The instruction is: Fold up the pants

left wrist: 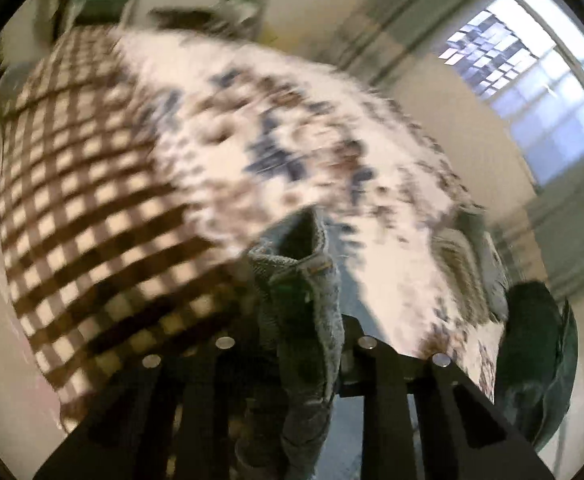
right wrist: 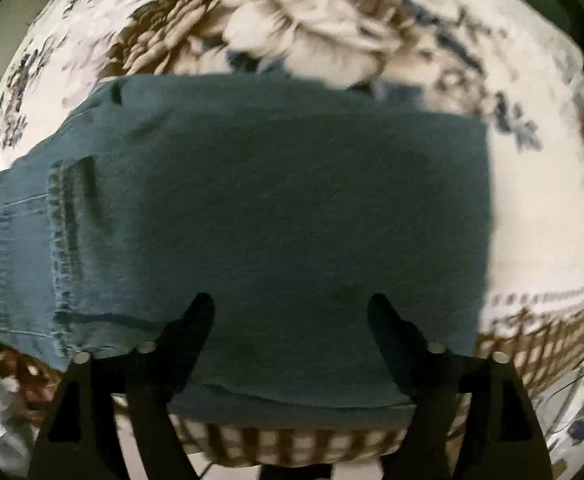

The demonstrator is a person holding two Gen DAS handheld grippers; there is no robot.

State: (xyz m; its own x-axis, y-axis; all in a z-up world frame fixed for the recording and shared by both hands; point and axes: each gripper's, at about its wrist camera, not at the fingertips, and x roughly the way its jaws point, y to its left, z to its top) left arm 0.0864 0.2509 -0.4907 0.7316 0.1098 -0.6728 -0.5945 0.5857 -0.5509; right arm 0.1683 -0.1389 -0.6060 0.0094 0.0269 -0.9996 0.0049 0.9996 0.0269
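Observation:
The pants are blue jeans. In the right wrist view they [right wrist: 275, 216] lie flat across a bed with a floral cover [right wrist: 316, 36], with a hemmed end at the left. My right gripper [right wrist: 292, 312] hovers over their near edge with its two black fingers wide apart and nothing between them. In the left wrist view my left gripper [left wrist: 296, 344] is shut on a bunched denim hem [left wrist: 304, 300] and holds it lifted above the bed. That view is blurred by motion.
The bed cover has a brown-and-cream checked border [left wrist: 83, 184], which also shows along the near edge in the right wrist view [right wrist: 292, 444]. A dark garment [left wrist: 540, 360] lies at the bed's right edge. A window [left wrist: 532, 80] is at the upper right. Clutter lies on the floor [right wrist: 580, 392].

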